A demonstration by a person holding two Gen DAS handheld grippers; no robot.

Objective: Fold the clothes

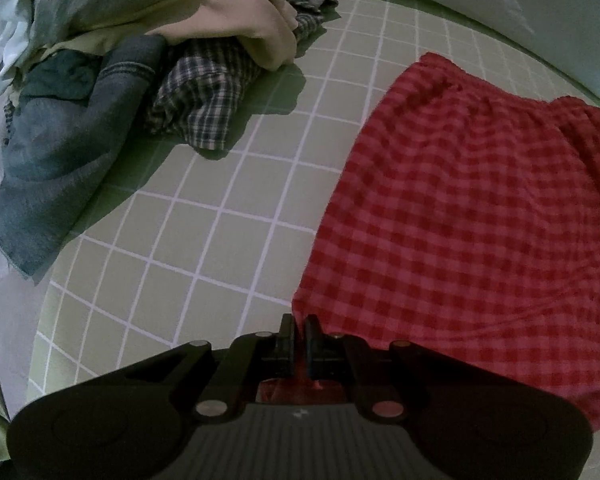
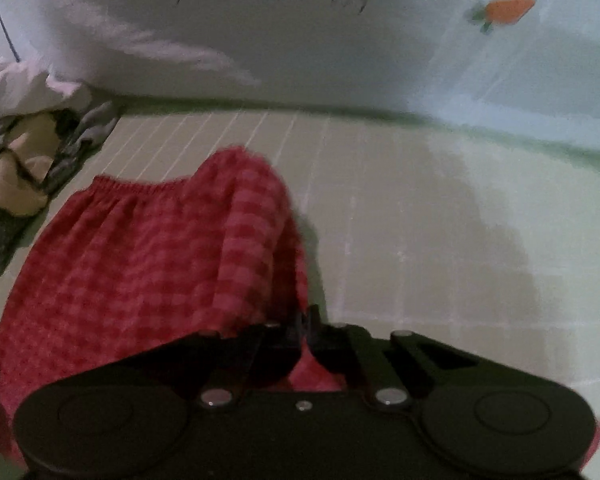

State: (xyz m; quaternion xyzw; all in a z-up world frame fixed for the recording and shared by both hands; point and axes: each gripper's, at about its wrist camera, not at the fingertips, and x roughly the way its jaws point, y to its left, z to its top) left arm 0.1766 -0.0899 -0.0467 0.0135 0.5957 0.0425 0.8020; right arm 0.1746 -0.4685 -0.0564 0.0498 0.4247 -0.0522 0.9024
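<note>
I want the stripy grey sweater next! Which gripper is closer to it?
Left. The left gripper pinches the red checked cloth, grey sweater across the mat. The right gripper grips the cloth's far side.

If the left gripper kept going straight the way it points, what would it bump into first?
Probably the red checked cloth: the left gripper is already shut on its near edge. Right beneath lies the green gridded mat, though how far down is hard to judge.

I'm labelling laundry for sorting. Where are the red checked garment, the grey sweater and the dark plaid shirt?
red checked garment [image 1: 472, 216]: left wrist view, middle of the cloth.
grey sweater [image 1: 60, 160]: left wrist view, its spread body.
dark plaid shirt [image 1: 204, 96]: left wrist view, crumpled front.
</note>
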